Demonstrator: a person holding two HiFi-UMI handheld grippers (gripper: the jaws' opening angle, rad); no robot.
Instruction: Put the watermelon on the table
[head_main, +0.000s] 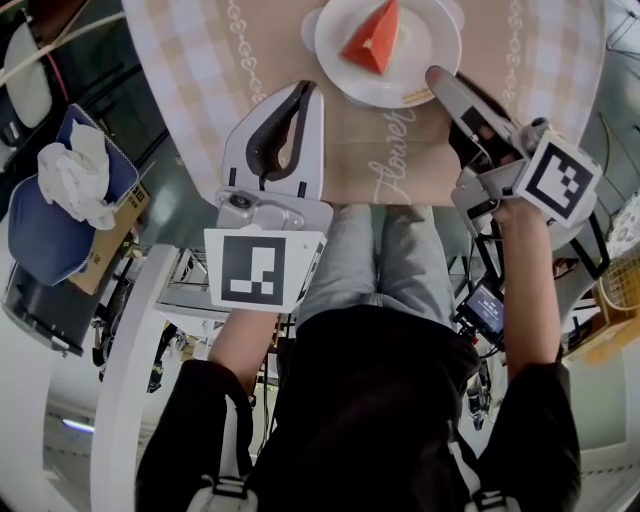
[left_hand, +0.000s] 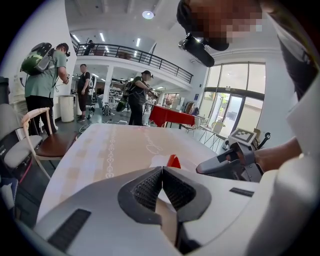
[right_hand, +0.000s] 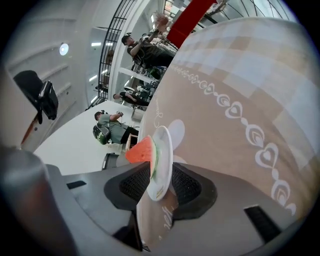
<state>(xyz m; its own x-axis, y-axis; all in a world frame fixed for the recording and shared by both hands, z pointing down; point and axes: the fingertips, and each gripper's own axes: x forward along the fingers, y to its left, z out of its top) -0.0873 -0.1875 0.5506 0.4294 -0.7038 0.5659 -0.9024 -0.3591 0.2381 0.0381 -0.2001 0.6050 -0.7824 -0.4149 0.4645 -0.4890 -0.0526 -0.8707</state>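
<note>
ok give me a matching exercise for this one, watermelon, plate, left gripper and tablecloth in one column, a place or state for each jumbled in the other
Column one:
1. watermelon
2. plate
3. left gripper
4. tablecloth

Column two:
a. jaws together, nothing between them
b. rim between the jaws of the right gripper
c. checked border, beige middle
d. red wedge lying on the plate

Pairs: 1-d, 2-b, 3-a, 4-c
</note>
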